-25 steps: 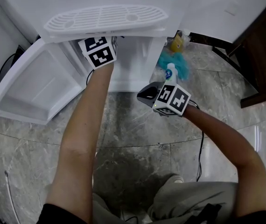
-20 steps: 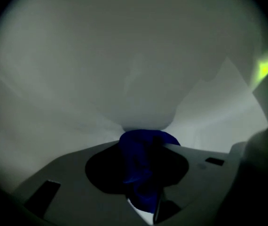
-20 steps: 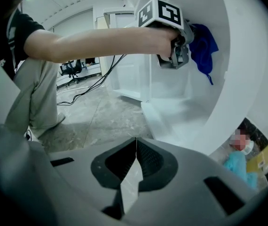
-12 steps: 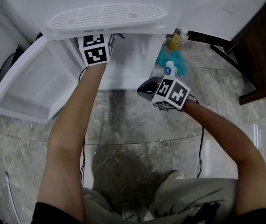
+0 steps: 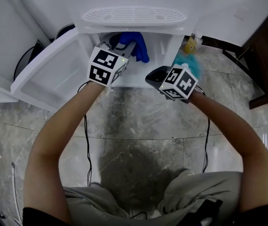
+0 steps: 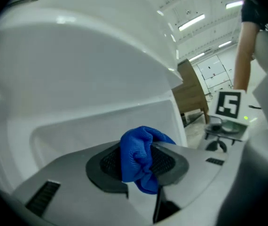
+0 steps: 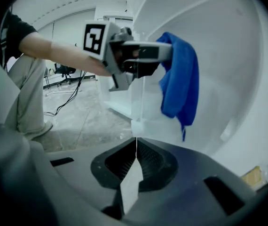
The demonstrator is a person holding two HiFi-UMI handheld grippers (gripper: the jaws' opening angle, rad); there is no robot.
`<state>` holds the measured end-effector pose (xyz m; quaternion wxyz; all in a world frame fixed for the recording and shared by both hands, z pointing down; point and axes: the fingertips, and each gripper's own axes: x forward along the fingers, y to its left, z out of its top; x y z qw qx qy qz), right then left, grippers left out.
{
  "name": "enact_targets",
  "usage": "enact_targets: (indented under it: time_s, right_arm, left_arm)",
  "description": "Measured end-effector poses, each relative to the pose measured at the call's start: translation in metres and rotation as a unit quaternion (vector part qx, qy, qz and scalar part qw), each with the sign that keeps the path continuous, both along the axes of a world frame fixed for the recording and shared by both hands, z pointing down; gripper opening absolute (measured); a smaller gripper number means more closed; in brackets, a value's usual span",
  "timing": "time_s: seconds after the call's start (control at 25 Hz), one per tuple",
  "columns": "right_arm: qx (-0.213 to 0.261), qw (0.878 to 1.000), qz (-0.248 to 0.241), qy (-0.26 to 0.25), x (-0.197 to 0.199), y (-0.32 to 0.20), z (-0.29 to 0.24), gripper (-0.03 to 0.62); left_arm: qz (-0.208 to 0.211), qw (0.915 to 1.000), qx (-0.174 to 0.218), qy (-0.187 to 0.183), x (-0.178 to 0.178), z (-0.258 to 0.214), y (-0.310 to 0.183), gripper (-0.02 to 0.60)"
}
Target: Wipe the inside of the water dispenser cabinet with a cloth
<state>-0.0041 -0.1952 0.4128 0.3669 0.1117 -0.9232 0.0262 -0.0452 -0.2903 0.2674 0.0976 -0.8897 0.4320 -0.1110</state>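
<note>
Our blue cloth (image 5: 136, 44) hangs bunched at the mouth of the water dispenser cabinet (image 5: 160, 51), just under the cabinet's top edge. The left tongs (image 6: 142, 160) are clamped on its upper fold, and the loose end droops below the pads. The right tongs (image 7: 136, 147) sit just outside the cabinet's front right corner, apart from the cloth, with jaws pressed together and nothing between them. The cabinet door (image 5: 49, 79) stands swung open to the cabinet's left, and a white drip grille (image 5: 134, 15) lies above the opening. On the floor (image 5: 138, 126) to the cabinet's right we see a teal fluffy thing (image 5: 193, 64) and a yellowish bottle (image 5: 190, 45).
</note>
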Motion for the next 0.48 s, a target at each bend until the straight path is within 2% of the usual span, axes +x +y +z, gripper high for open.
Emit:
enact_targets:
  time_s: [0.16,0.32,0.36,0.4,0.44,0.48]
  right_arm:
    - [0.031,0.998,0.027,-0.038,-0.020,-0.013,-0.032,0.000]
    - [0.057,0.996,0.041,-0.058,-0.032,-0.011,-0.049,0.008]
    - [0.056,0.996,0.039,-0.064,-0.035,-0.008,-0.050,0.072]
    - [0.049,0.996,0.035,-0.072,-0.040,-0.003,-0.051,0.193]
    - [0.040,0.996,0.028,-0.081,-0.045,0.003,-0.052,0.263]
    - [0.033,0.995,0.020,-0.089,-0.050,0.010,-0.053,0.272]
  left_arm:
    - [0.035,0.9965,-0.040,-0.064,-0.004,0.027,0.038,0.110]
    - [0.054,0.9938,-0.066,-0.071,-0.020,0.034,0.073,0.110]
    - [0.054,0.9935,-0.070,-0.071,-0.026,0.035,0.080,0.110]
    - [0.053,0.9934,-0.076,-0.069,-0.032,0.038,0.084,0.110]
    - [0.048,0.9933,-0.084,-0.064,-0.038,0.041,0.087,0.110]
    - [0.042,0.9932,-0.093,-0.056,-0.044,0.044,0.089,0.110]
